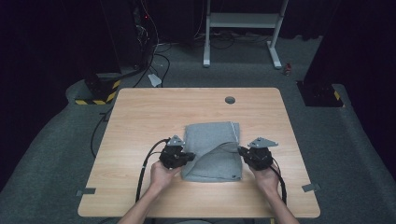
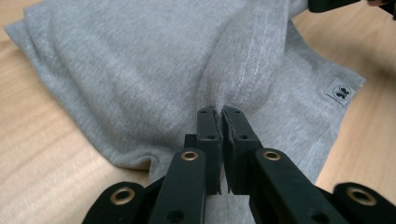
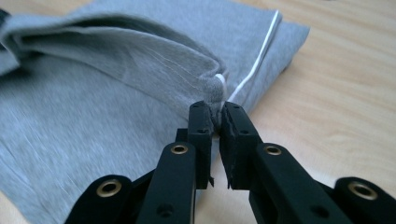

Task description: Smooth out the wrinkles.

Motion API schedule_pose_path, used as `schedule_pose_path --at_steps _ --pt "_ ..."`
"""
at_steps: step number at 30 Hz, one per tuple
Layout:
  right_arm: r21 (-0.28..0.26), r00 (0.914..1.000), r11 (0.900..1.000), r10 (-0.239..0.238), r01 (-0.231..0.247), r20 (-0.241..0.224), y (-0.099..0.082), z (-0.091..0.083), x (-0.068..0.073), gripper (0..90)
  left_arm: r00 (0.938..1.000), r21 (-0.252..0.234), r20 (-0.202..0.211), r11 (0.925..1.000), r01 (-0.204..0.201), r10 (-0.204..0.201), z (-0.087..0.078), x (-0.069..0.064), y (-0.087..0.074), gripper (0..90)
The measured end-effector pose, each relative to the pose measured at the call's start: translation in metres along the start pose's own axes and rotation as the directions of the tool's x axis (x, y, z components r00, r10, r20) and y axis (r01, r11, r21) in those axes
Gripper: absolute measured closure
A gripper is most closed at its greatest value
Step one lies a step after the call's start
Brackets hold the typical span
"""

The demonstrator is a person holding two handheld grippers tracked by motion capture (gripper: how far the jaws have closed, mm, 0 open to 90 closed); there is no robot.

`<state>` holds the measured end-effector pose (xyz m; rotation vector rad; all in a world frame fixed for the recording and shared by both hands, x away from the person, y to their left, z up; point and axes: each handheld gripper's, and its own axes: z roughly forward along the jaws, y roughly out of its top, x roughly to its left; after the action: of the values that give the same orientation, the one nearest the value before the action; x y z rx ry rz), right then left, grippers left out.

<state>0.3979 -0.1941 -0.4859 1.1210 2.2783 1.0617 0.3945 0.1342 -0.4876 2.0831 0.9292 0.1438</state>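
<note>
We are pinching the folded grey garment point(image 1: 212, 151), lying mid-table point(image 1: 140, 116), at both sides: our left gripper point(image 2: 218, 113) is clamping a stitched fold on its left edge, our right gripper point(image 3: 215, 111) is clamping the raised flap's corner beside the white drawstring point(image 3: 261, 51).

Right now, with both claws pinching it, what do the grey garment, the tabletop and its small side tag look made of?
Grey garment: soft heathered jersey knit, probably cotton blend; matte, fine ribs, stitched hem.
Tabletop: light wood-grain laminate or veneer, smooth with a slight sheen.
Side tag: small pale woven or printed label bearing a dark mark.
Left claw and right claw: black matte plastic, it seems.
</note>
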Motion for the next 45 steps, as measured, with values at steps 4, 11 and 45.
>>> schedule_pose_path --at_steps 4,11,45 --pt "0.029 0.9996 0.9993 -0.023 0.024 -0.019 -0.016 -0.002 0.007 75.8 0.9996 0.032 0.026 0.9994 -0.016 0.015 -0.002 -0.004 -0.011 85.5" --pt "-0.032 0.9948 0.9977 0.057 -0.059 -0.085 -0.028 -0.027 0.005 67.4 0.9985 0.054 0.044 0.998 -0.034 0.032 -0.005 -0.002 -0.017 84.9" --pt "0.084 0.9998 0.9964 -0.012 0.011 0.018 -0.009 0.014 0.036 69.2 0.9974 -0.029 0.01 0.9971 -0.071 0.071 -0.008 -0.009 -0.015 56.2"
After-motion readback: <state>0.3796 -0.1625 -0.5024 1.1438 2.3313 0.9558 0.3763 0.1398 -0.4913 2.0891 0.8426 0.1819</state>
